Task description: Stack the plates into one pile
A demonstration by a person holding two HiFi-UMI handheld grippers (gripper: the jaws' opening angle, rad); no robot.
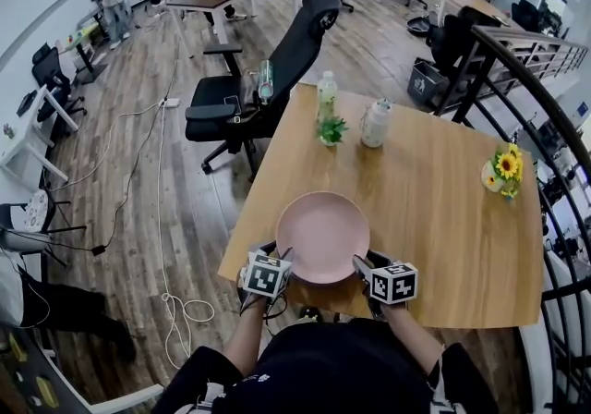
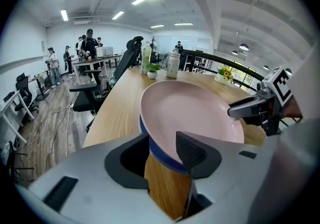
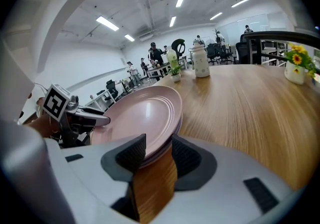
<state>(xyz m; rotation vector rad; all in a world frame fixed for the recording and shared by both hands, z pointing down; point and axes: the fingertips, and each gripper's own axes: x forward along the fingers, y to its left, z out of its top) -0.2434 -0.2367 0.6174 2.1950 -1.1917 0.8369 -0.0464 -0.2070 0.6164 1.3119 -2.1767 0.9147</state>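
Observation:
A pink plate (image 1: 323,237) tops a small pile near the front edge of the wooden table (image 1: 443,209). In the left gripper view a blue plate (image 2: 159,157) shows under the pink plate (image 2: 195,108). My left gripper (image 1: 282,261) takes the pile's near left rim, one jaw over the pink plate and one under the blue one (image 2: 162,150). My right gripper (image 1: 362,266) clamps the near right rim the same way (image 3: 157,150), over the pink plate (image 3: 145,113). Each gripper shows in the other's view: the right gripper (image 2: 250,109) and the left gripper (image 3: 90,117).
At the table's far side stand a clear bottle (image 1: 326,93), a small potted plant (image 1: 331,130) and a white jar (image 1: 375,123). A sunflower vase (image 1: 503,170) sits at the right edge. A black office chair (image 1: 277,70) stands beyond the table, and a railing (image 1: 545,79) runs along the right.

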